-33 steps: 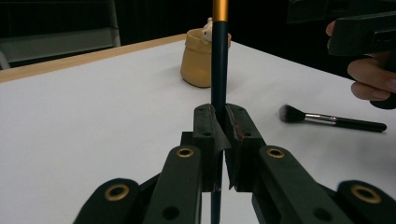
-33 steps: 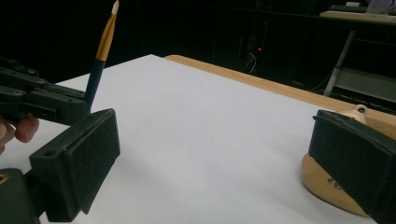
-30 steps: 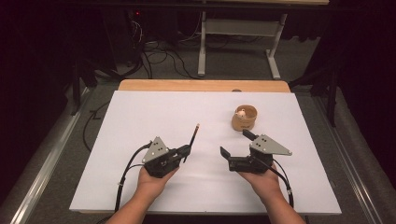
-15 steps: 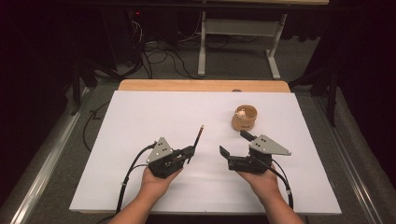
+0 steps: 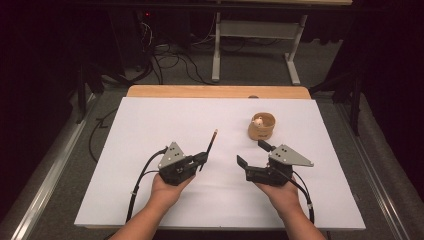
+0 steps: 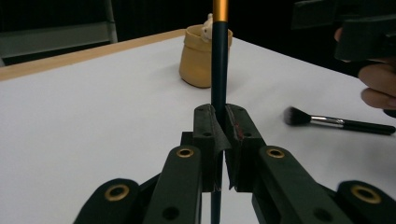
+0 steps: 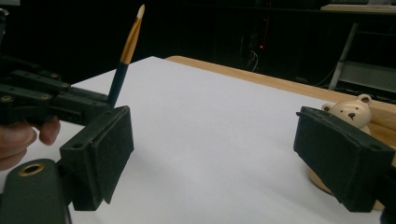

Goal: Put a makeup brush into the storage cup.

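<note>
Still left gripper (image 5: 202,159) jaws pinching brush (image 5: 212,140); right gripper (image 5: 252,153) jaws spread, empty, just narrowed slightly.

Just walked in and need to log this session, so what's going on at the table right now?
A person works at a white table with tongs in each hand. The left tongs are shut on a thin dark-handled brush with a gold band, its tip pointing away toward the far side. The right tongs hold nothing; their jaws have just been closing a little but stand wide apart. Just beyond them stands a small tan cup with a bear figure in it. A second, fluffy brush lies flat on the table.
</note>
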